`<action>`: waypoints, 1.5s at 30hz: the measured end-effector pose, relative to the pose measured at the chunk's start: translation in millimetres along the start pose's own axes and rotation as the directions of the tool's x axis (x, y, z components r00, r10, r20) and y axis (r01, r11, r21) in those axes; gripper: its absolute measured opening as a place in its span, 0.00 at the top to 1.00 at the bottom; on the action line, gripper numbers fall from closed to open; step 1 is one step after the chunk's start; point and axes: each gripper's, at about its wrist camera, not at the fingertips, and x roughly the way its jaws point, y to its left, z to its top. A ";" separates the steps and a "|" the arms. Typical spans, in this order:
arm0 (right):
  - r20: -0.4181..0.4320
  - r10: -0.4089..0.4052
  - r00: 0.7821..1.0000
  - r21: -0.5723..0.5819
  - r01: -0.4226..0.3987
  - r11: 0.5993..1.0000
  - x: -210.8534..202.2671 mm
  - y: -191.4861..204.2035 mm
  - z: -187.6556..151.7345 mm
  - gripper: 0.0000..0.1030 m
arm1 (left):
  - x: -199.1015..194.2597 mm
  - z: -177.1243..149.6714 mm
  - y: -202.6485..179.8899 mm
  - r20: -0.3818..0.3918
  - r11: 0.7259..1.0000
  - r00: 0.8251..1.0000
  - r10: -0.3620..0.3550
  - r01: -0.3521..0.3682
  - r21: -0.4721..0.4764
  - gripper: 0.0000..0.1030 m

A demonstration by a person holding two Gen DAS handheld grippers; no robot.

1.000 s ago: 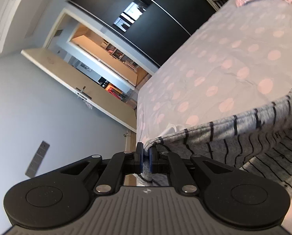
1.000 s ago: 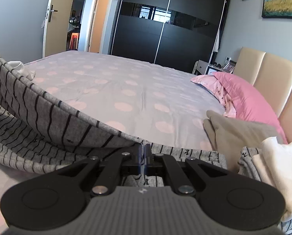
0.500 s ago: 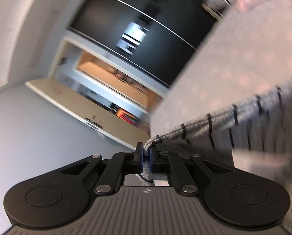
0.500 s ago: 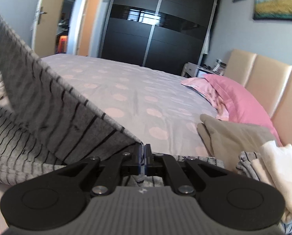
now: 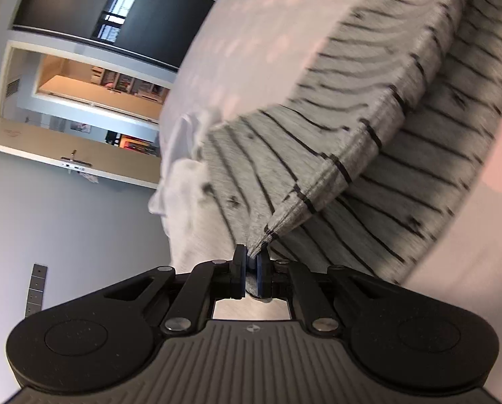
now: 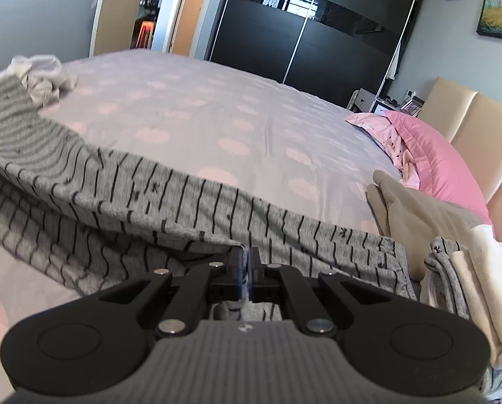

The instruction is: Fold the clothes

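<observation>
Jaws: left gripper (image 5: 250, 265) and right gripper (image 6: 244, 271) both clamped on striped grey garment (image 6: 170, 188) edge | garment half-doubled on bed (image 6: 217, 114) | soft, light, limp jersey, probably stretchy | grip at corners.

Two grippers show, one per view: the left gripper (image 5: 251, 264) and the right gripper (image 6: 244, 269). On one bed (image 6: 200, 111) lie one striped garment (image 6: 133, 181), one white bundle (image 6: 44, 77), one pink pillow (image 6: 432, 161) and one beige cushion (image 6: 416, 212). One folded pile (image 6: 476, 276) sits at the right, and one picture (image 6: 501, 13) hangs on the wall.
</observation>
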 end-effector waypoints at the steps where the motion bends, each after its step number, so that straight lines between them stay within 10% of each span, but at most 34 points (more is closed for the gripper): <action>1: -0.005 -0.006 1.000 -0.009 0.006 1.000 1.2 0.9 -2.1 0.97 | -2.6 -3.3 -4.9 0.002 1.000 1.000 -0.002 0.002 0.006 0.96; 20: -0.040 0.007 0.999 -0.130 -0.012 0.991 2.2 22.7 -21.8 0.97 | 37.6 -36.4 -75.8 -0.013 0.987 0.999 -0.041 0.042 0.157 0.91; 25: -0.055 0.011 0.998 -0.134 -0.018 0.991 5.1 24.1 -23.0 0.97 | 31.0 -41.4 -72.4 -0.002 0.984 0.994 -0.109 0.108 0.138 0.77; 28: -0.060 0.014 0.998 -0.133 -0.022 0.991 6.6 23.6 -23.4 0.97 | 21.4 -48.1 -67.0 0.005 0.985 0.990 -0.144 0.142 0.102 0.49; 40: -0.071 0.016 0.997 -0.125 -0.025 0.992 8.9 23.1 -22.4 0.97 | 34.0 -49.1 -103.2 0.018 0.963 1.000 0.019 -0.023 0.268 0.49; 45: -0.082 0.014 0.997 -0.129 -0.025 0.991 11.1 22.7 -24.3 0.97 | 44.2 -40.8 -107.4 -0.010 0.959 0.999 0.032 -0.028 0.282 0.68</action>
